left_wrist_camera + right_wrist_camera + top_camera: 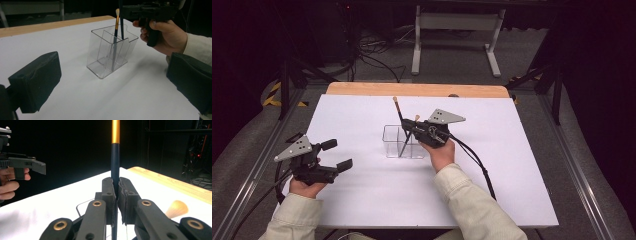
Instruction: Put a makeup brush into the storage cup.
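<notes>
Two brushes involved: right gripper (412,127) fingers clamp one paintbrush (115,157) over the clear holder (404,142); left gripper (334,155) fingers wide, empty. We judge lowering, then release, comes next.

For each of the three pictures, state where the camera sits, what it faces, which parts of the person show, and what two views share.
High view: above the table, looking down; both forearms and hand-held grippers show.
Left gripper view: rides the open left hand-held gripper, facing the clear holder and the right hand.
Right gripper view: rides the right hand-held gripper, shut on a brush.
Shared: both gripper views show the brush.
</notes>
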The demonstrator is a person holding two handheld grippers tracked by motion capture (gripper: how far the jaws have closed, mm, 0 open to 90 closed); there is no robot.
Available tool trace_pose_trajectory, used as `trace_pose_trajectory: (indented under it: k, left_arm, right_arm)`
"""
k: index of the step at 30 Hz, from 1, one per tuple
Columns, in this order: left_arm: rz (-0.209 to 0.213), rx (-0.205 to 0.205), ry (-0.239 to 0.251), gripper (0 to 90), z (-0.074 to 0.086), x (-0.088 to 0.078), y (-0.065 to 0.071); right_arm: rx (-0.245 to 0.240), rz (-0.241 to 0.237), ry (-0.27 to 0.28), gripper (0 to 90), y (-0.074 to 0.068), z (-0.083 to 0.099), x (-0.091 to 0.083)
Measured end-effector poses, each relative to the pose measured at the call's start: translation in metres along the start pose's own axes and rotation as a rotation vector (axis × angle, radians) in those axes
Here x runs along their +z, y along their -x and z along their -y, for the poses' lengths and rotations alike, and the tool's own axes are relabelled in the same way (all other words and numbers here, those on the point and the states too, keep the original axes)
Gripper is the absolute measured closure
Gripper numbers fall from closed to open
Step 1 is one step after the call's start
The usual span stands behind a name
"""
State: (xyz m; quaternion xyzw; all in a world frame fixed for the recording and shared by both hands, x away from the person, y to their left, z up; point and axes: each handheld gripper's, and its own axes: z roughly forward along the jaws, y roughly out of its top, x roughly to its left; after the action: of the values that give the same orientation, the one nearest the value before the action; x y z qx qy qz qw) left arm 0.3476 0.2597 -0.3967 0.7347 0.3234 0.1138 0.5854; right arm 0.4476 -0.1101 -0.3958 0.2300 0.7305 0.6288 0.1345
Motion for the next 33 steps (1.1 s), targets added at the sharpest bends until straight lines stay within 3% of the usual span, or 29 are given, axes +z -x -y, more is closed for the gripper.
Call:
trace_pose_trajectory:
  k: [15, 33]
  left_arm:
    - [0.004, 0.005, 0.001, 0.6, 0.000, 0.001, 0.000]
    - [0.005, 0.005, 0.003, 0.5, -0.001, 0.002, 0.000]
  right_arm:
    - [0.024, 0.008, -0.032, 83.2, 0.003, 0.015, -0.001]
    - [0.030, -0.007, -0.041, 83.0, -0.002, 0.019, 0.000]
